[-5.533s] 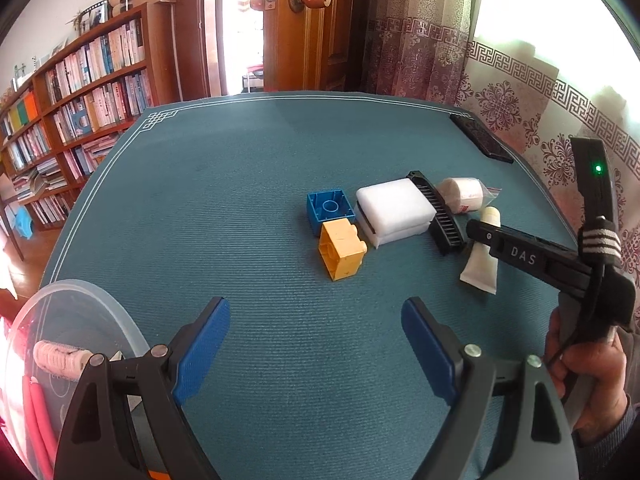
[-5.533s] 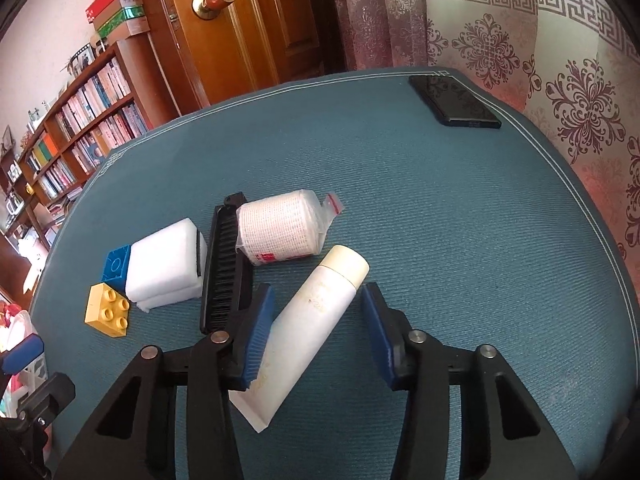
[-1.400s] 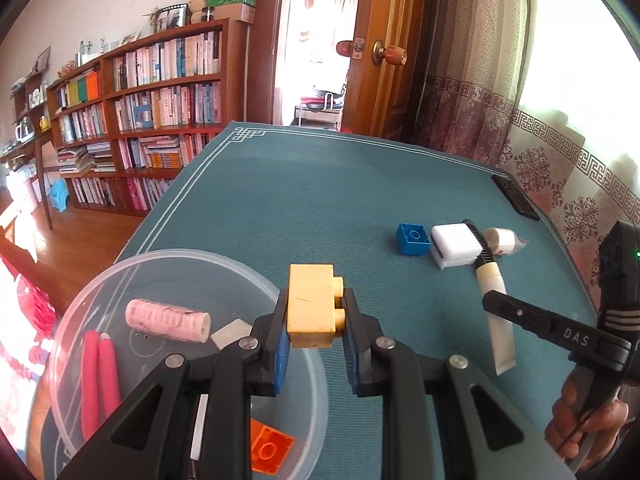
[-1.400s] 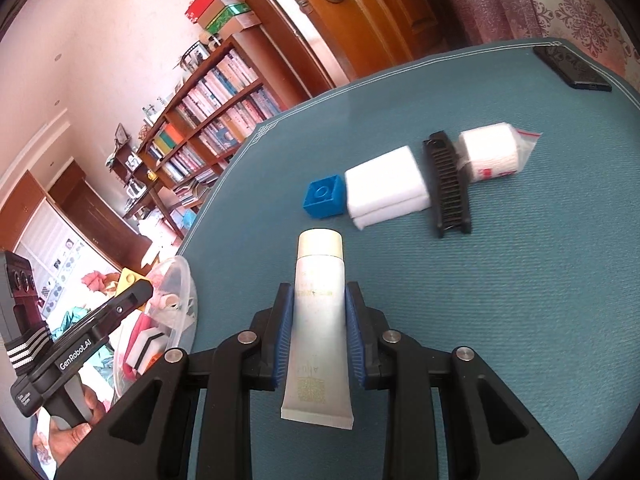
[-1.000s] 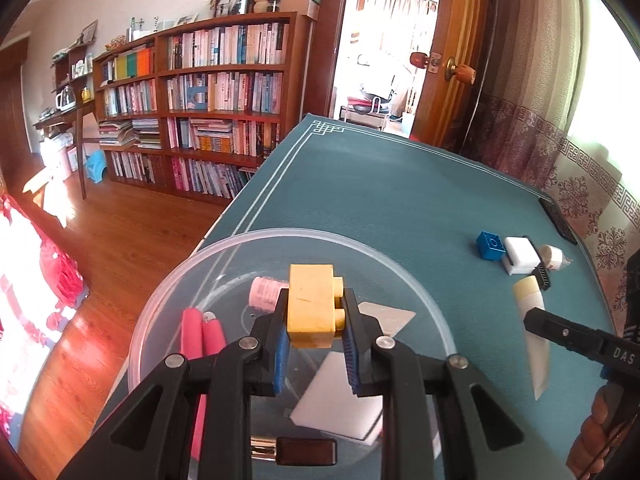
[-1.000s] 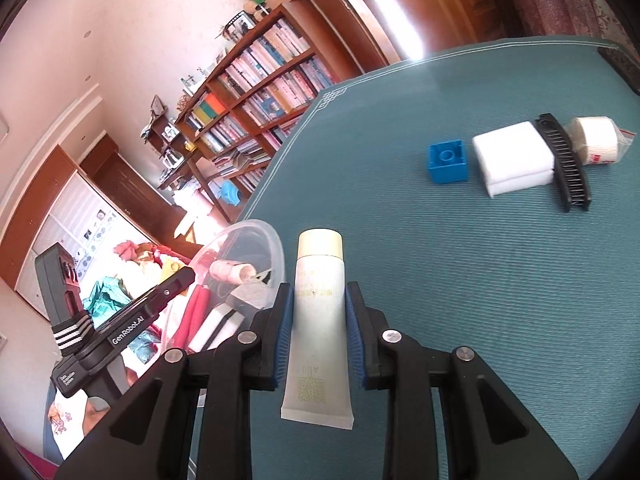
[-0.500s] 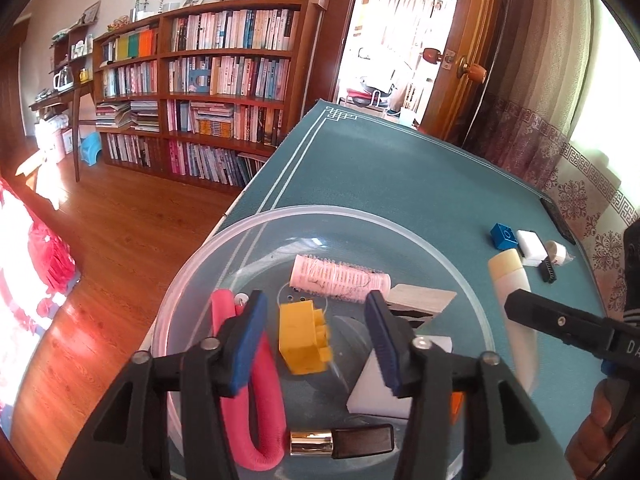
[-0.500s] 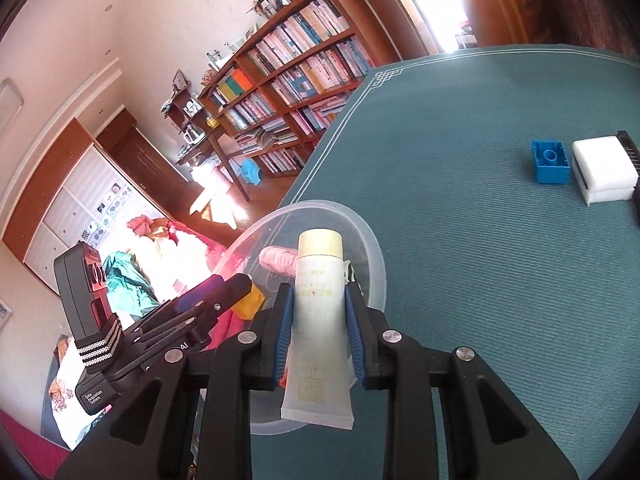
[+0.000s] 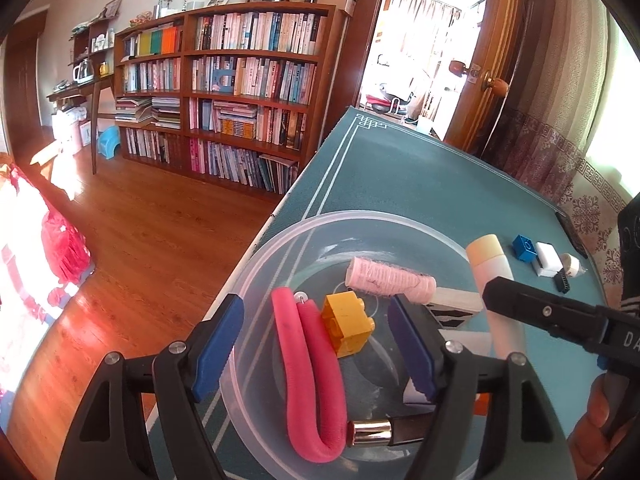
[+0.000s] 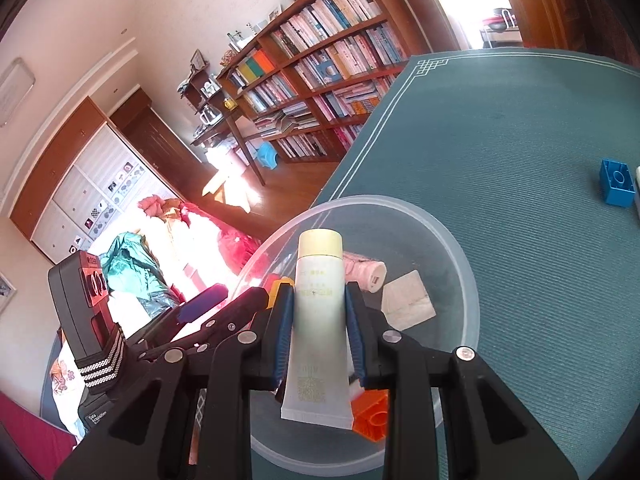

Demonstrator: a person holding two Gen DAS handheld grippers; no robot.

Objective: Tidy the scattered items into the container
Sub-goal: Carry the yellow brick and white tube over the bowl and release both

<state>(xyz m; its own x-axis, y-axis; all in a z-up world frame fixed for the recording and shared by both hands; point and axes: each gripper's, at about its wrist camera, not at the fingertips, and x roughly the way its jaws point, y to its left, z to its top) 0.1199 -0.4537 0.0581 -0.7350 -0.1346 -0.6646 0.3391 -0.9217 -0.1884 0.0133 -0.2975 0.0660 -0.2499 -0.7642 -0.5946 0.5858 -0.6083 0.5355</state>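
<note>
The left gripper [image 9: 316, 338] has its jaws spread wide over the clear bowl [image 9: 256, 264]. Between them lies the yellow block [image 9: 347, 326], loose in the bowl beside a pink bendy tube [image 9: 310, 376] and a pink roller [image 9: 390, 280].

The right gripper [image 10: 320, 336] pinches a white tube [image 10: 319, 320] with a cream cap, held above the bowl. Only the right view shows an orange block [image 10: 372, 416] under it. Only the left view shows the blue block [image 9: 524, 247] far off on the green table [image 9: 400, 184].

Clear round plastic container [image 9: 256, 264] at the table's near corner, holding a yellow brick [image 9: 349, 325], pink hair roller [image 9: 390, 280], bent pink foam stick [image 9: 310, 364] and orange brick [image 10: 374, 414]. White tube [image 10: 318, 320], cream cap forward, held over the container. Blue brick [image 9: 524, 247], white sponge [image 9: 547, 259] and black comb [image 9: 561, 281] lie together, well apart on the cloth.
</note>
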